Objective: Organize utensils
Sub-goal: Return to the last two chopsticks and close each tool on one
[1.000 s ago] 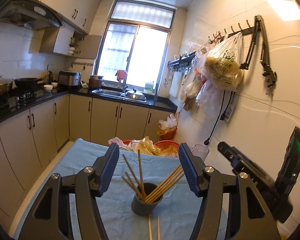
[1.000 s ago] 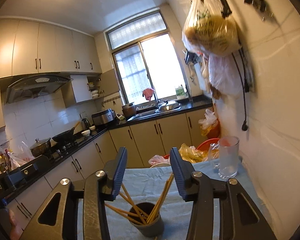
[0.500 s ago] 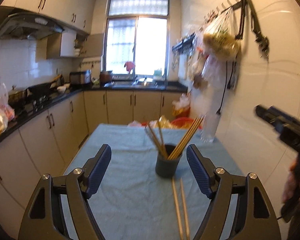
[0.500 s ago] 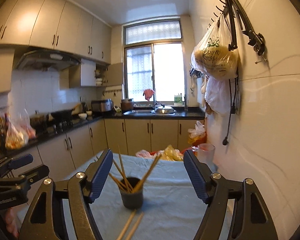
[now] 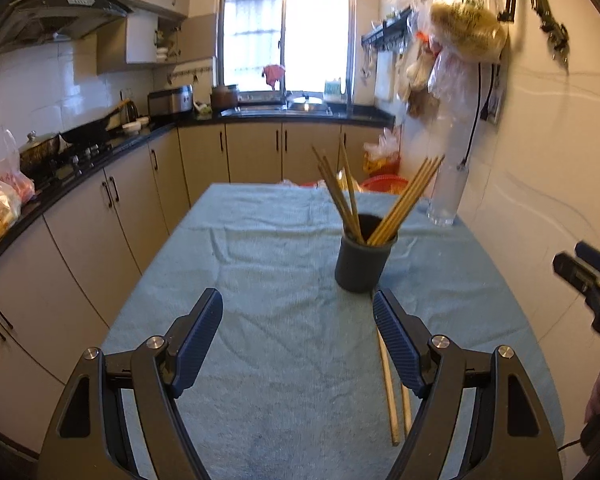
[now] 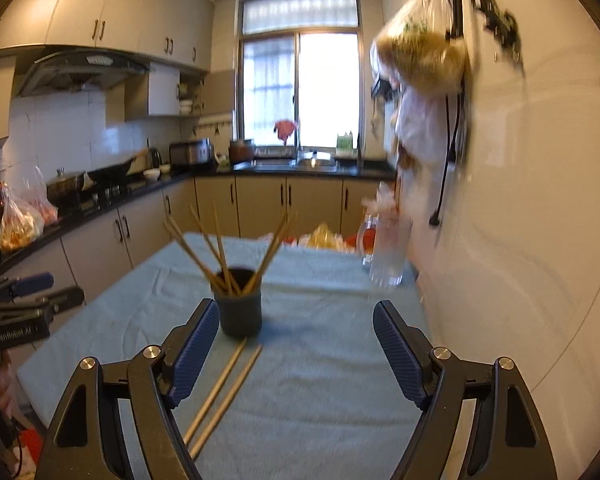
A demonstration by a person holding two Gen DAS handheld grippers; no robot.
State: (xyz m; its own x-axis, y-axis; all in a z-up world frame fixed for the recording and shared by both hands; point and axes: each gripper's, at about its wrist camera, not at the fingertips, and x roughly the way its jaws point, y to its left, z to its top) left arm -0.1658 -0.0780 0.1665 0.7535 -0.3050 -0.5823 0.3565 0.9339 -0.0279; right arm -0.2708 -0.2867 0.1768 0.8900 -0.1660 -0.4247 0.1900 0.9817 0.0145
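The dark holder stands upright on the bench's blue-green cloth, bristling with chopsticks that fan out left and right; two loose chopsticks lie flat on the cloth just in front of it, side by side. The left gripper hangs above the cloth with fingers wide apart and empty, the loose pair by its right finger; the right gripper is likewise spread and empty, the holder just beyond its left finger; a clear glass stands near the wall.
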